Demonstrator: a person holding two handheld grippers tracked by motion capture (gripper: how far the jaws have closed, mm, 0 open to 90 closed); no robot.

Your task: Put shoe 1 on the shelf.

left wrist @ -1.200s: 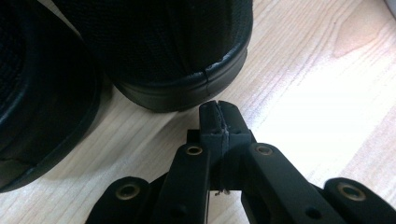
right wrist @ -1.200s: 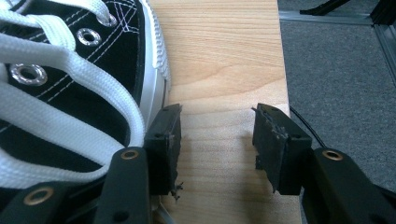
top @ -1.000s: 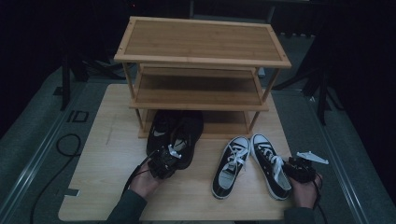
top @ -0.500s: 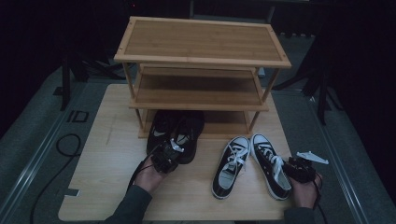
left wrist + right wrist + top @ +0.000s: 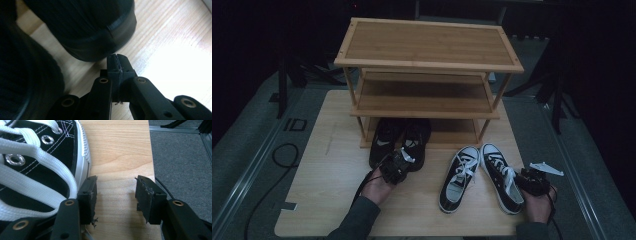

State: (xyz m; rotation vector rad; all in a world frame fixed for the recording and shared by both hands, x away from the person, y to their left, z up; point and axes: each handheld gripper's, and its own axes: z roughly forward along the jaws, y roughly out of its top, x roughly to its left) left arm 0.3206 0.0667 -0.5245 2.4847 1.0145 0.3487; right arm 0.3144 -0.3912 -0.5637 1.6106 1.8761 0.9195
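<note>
1. A wooden shoe rack (image 5: pixel 427 75) with three shelves stands at the far side of the bench (image 5: pixel 327 150), and two pairs of shoes wait in front of it; I judge that the work is to put the shoes on the rack.
2. The black shoes (image 5: pixel 399 137) lie at the left, toes pointing far, and their toes are already under the edge of the lowest shelf. It seems they are being pushed in from the heel side.
3. The left gripper (image 5: pixel 396 167) is at the near end of the black shoes, at the heels. Its jaws are pressed together with nothing between them (in the left gripper view the two pads meet in one line), and the tip (image 5: pixel 116 61) is just beside the rounded black heel (image 5: pixel 100 32); if it touches or not, I cannot tell.
4. Closed jaws make a firm blunt point, which I think is good for pushing a shoe.
5. The black-and-white sneakers (image 5: pixel 479 175) lie at the right, near the edge of the bench, well apart from the rack.
6. The right gripper (image 5: pixel 116 195) has its jaws apart, about half way, and holds nothing. Its left jaw is against the white rubber side of the right sneaker (image 5: pixel 37 165); bare wood is between the jaws.
</note>
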